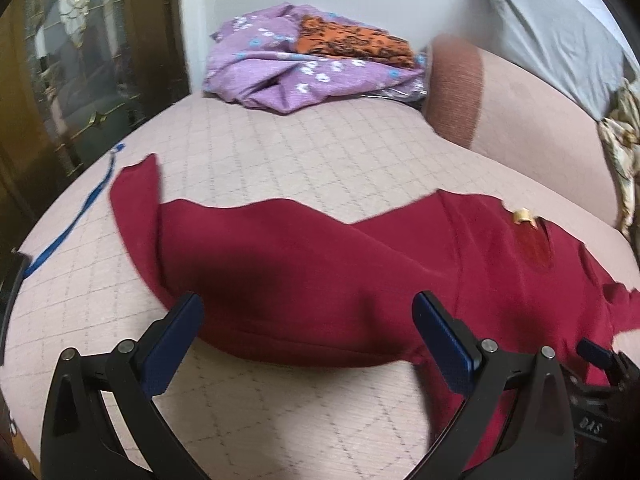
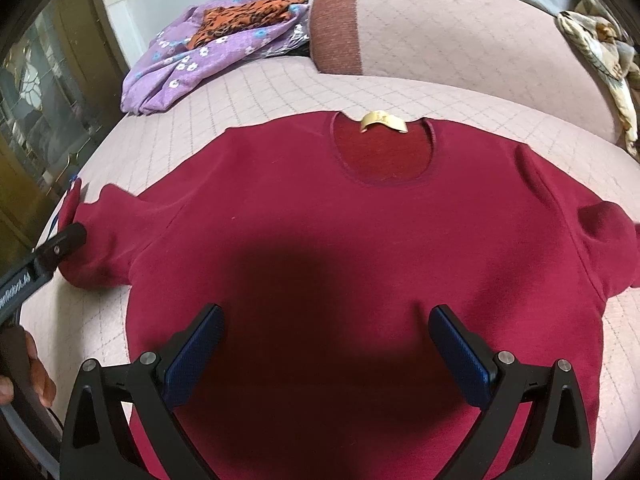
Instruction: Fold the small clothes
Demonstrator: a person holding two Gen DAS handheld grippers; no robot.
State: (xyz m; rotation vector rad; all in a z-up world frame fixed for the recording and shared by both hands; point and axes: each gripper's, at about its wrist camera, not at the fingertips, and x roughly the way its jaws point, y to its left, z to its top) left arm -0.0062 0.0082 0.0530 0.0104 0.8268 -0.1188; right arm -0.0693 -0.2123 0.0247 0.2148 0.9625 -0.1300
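Observation:
A dark red sweater (image 2: pixel 320 208) lies spread face up on the pink quilted seat (image 2: pixel 280 88). Its round neckline with a yellow label (image 2: pixel 384 120) points away from me. In the right wrist view my right gripper (image 2: pixel 326 316) hangs open over the lower body of the sweater, holding nothing. In the left wrist view the sweater (image 1: pixel 320 264) shows from its left side, with the sleeve (image 1: pixel 136 188) stretched out to the far left. My left gripper (image 1: pixel 308 312) stands open over the sleeve's near edge. The right wrist view catches one of its fingers (image 2: pixel 72 238) beside the cuff.
A purple flowered cloth (image 1: pixel 280 68) with an orange patterned cloth (image 1: pixel 352 42) on it lies at the back of the seat. A pink bolster (image 2: pixel 440 28) runs along the right. A blue strap (image 1: pixel 76 224) lies at the seat's left edge, by a dark glass-fronted cabinet (image 1: pixel 60 80).

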